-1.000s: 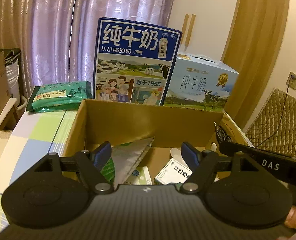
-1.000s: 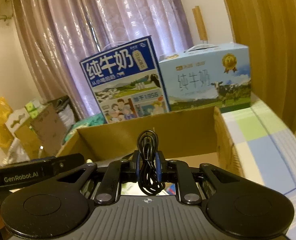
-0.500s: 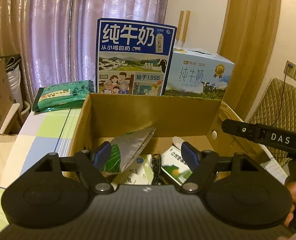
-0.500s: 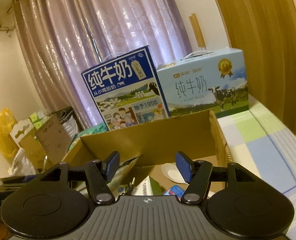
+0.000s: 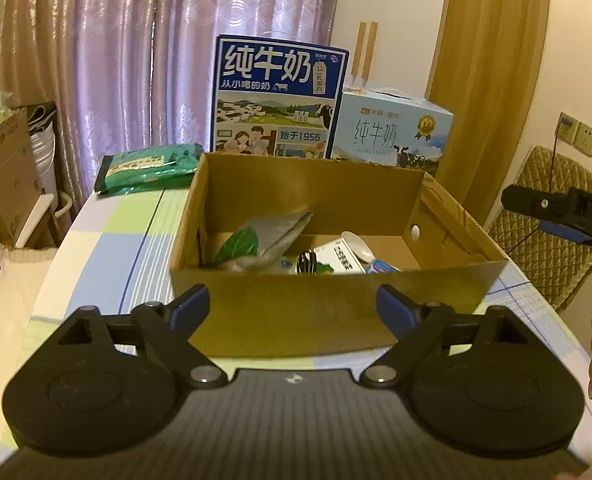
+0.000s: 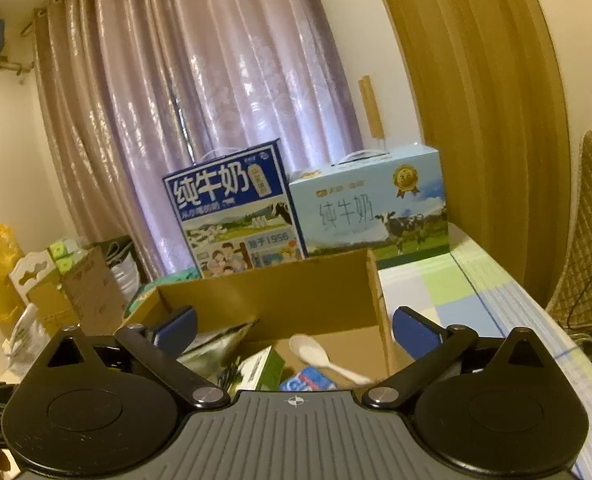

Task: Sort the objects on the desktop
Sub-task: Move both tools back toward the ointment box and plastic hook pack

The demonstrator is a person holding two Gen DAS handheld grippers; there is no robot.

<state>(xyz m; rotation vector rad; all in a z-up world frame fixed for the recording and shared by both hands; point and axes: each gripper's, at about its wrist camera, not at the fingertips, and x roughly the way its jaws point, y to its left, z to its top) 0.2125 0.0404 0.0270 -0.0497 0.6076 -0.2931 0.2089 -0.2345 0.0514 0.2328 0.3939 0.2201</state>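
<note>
Left black hand-held gripper — blue-tipped fingers spread wide, nothing held — is seen just short of the open brown cardboard box. Ahead inside it, a coiled black cable lies beside a silver-green foil pouch. Right black hand-held gripper — likewise released — is held above a white plastic spoon.

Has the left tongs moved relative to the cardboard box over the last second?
Yes. The left tongs has pulled back toward the person: its tips were over the cardboard box interior, and now the box's near wall lies beyond them.
</note>
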